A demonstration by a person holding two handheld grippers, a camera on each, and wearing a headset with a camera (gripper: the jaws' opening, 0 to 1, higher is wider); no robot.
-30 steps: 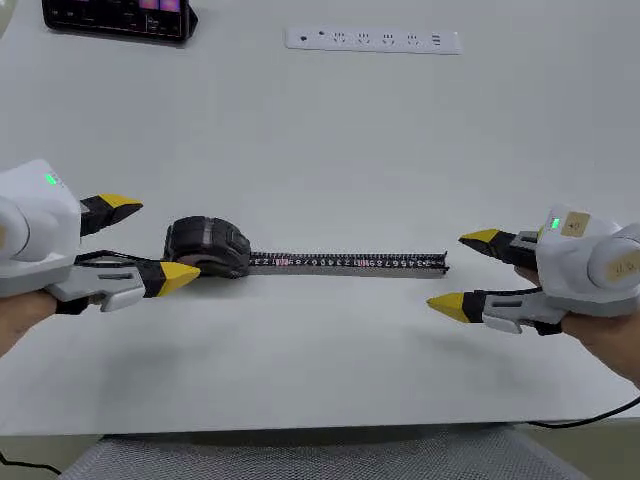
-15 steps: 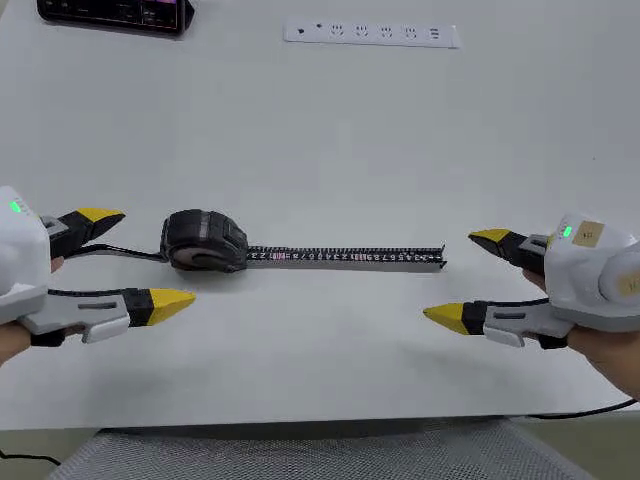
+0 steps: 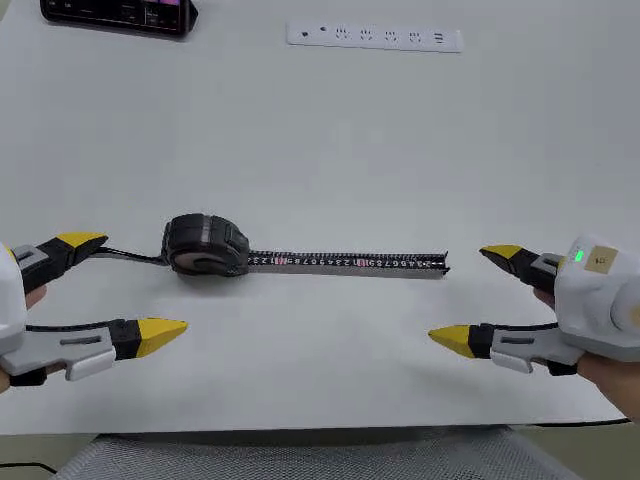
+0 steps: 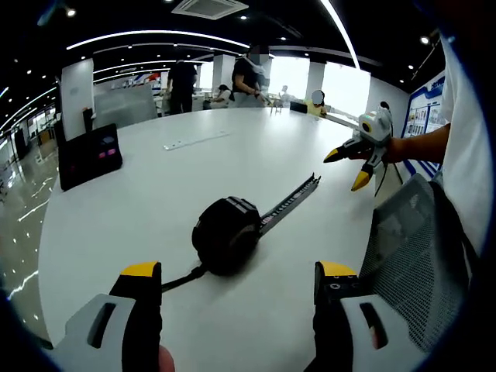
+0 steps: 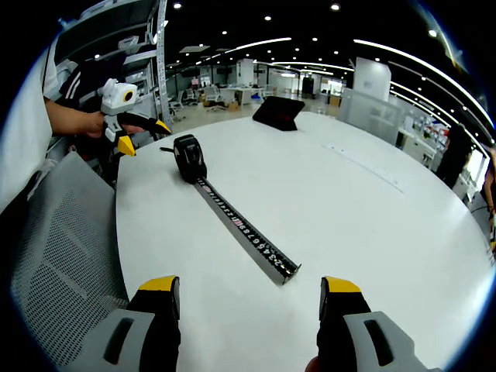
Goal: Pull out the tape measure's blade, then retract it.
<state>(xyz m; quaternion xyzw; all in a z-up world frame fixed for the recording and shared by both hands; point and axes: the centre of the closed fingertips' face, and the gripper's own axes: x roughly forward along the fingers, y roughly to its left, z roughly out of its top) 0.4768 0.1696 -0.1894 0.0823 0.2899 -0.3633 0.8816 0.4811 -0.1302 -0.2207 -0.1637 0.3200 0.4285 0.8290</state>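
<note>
Head view showed the tape measure (image 3: 205, 245) lying on the white table (image 3: 330, 140), its blade (image 3: 345, 263) extended flat toward your right. Your left gripper (image 3: 135, 283) sat just beside the case without touching it, jaws spread and holding nothing. Your right gripper (image 3: 460, 294) hovered near the blade's tip, apart from it, jaws likewise wide and empty.

Desk middle: crossed by the tape measure (image 3: 205, 245) and its extended blade (image 3: 345, 263), laid parallel to the near edge.
Near strip: bare desk (image 3: 320, 360) is seen between blade and near edge.
Blade tip: a bare gap is seen to the wide-open right gripper (image 3: 461, 295).
Case's left: a black cord (image 3: 135, 256) is laid toward the wide-open left gripper (image 3: 137, 283).
Far edge: power strip (image 3: 375, 37); dark display device (image 3: 118, 12) at the far-left corner.
</note>
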